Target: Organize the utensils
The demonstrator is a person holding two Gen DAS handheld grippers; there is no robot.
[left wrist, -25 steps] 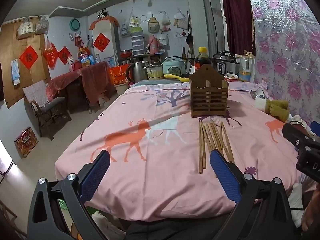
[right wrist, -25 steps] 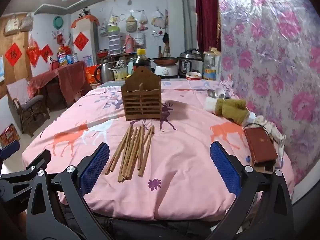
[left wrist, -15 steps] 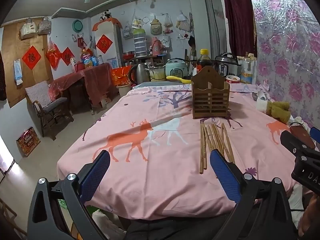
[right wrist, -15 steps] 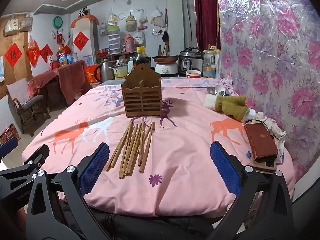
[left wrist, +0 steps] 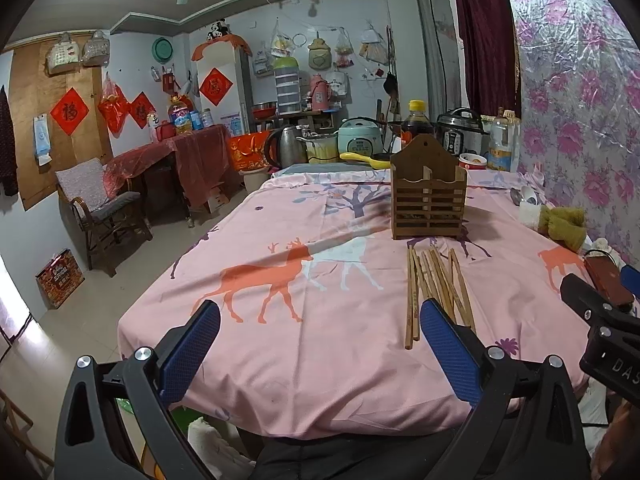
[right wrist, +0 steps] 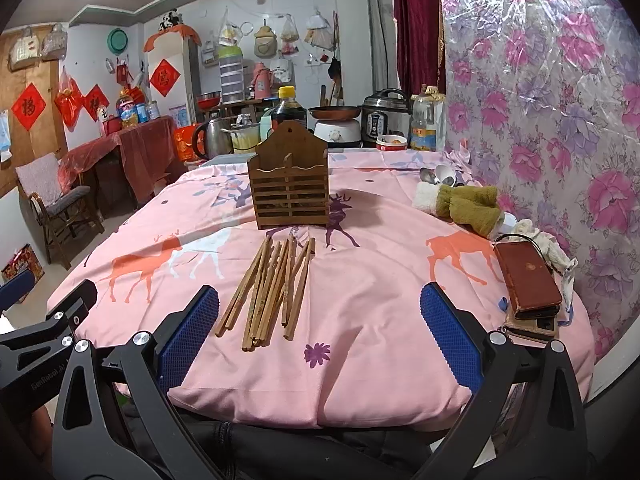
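Nearest, both tools hang over the near edge of the table with nothing between their pads: the left gripper (left wrist: 320, 350) stands spread as wide as it goes and empty, and the right gripper (right wrist: 319, 334) likewise, wide apart and holding nothing. The right gripper's black frame shows at the right edge of the left view, so the two sit close side by side.

Just past the pads, on the pink deer-print tablecloth (right wrist: 380, 280), the chopsticks (right wrist: 268, 288) lie in a loose fan, their near ends splayed and their far ends bunched toward the holder. Several overlap, so a single closing bite could catch an uneven handful, pinch the cloth with them, or flick the outer sticks off the near edge. Being thin and round-edged, they may also roll or scissor out of the pads if taken near one end.

Farther on, the slatted wooden utensil holder (right wrist: 289, 190) stands upright and free on the soft cloth, just beyond the sticks' far tips. It looks light; sticks lowered at a slant could tip it or push it back.

To the right lie a brown wallet (right wrist: 528, 280) and rolled towels (right wrist: 460, 204), well clear of the sticks
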